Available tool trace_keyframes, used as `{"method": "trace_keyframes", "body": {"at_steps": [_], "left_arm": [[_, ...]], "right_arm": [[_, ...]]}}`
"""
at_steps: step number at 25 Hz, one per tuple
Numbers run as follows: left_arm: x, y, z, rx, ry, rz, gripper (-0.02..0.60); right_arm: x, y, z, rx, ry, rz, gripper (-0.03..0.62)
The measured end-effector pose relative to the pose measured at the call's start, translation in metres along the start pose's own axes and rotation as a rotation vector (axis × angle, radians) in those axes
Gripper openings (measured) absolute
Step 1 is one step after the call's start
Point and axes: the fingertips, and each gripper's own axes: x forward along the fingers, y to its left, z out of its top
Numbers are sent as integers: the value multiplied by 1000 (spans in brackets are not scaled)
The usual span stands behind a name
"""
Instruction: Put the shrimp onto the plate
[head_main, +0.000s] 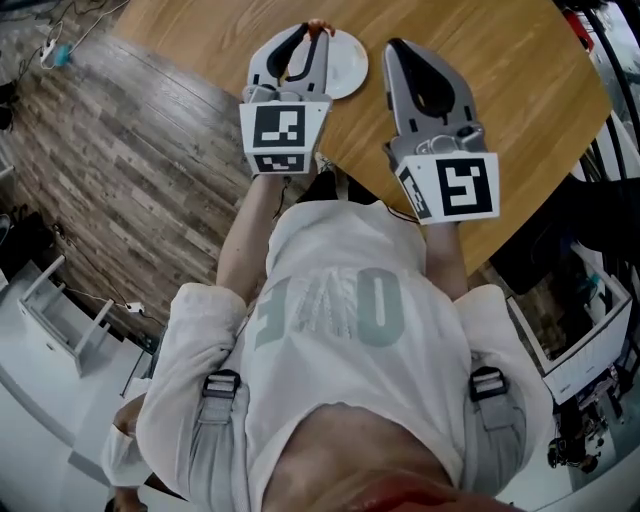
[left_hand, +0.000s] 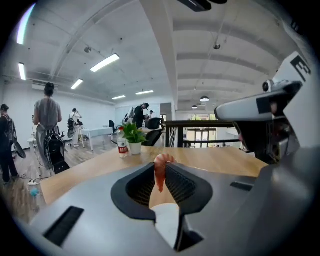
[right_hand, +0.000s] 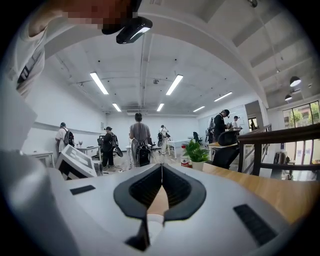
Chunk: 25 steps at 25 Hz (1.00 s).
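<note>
An orange shrimp (left_hand: 160, 172) hangs pinched between the tips of my left gripper (left_hand: 161, 165), tail pointing down. In the head view the left gripper (head_main: 313, 32) with the shrimp (head_main: 316, 27) is held over the white plate (head_main: 345, 68) on the wooden table. My right gripper (head_main: 392, 45) hovers just right of the plate, jaws closed tip to tip with nothing between them; the right gripper view confirms the right gripper (right_hand: 161, 167) is shut and empty.
The round wooden table (head_main: 500, 70) has its edge near my body; plank floor lies to the left. A small potted plant (left_hand: 132, 137) and a can stand on the far side of the table. People and desks are in the room beyond.
</note>
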Motion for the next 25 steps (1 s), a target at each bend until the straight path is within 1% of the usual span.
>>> {"method": "trace_keyframes", "body": {"at_steps": [5, 9, 12, 17, 21, 25], "left_arm": [[32, -5, -50, -15, 184, -43, 69], [45, -4, -87, -30, 324, -56, 69], [50, -5, -112, -44, 408, -70, 69], [56, -9, -140, -55, 506, -91, 69], [55, -15, -160, -37, 591, -114, 69], [57, -15, -169, -50, 623, -110, 69]], "right_arm": [[2, -10, -13, 44, 43, -25, 20], [-3, -19, -20, 39, 53, -38, 20], [-6, -23, -24, 44, 57, -49, 20], [-8, -26, -30, 52, 72, -58, 20], [-9, -27, -32, 53, 77, -60, 20], [-10, -27, -37, 57, 89, -56, 20]]}}
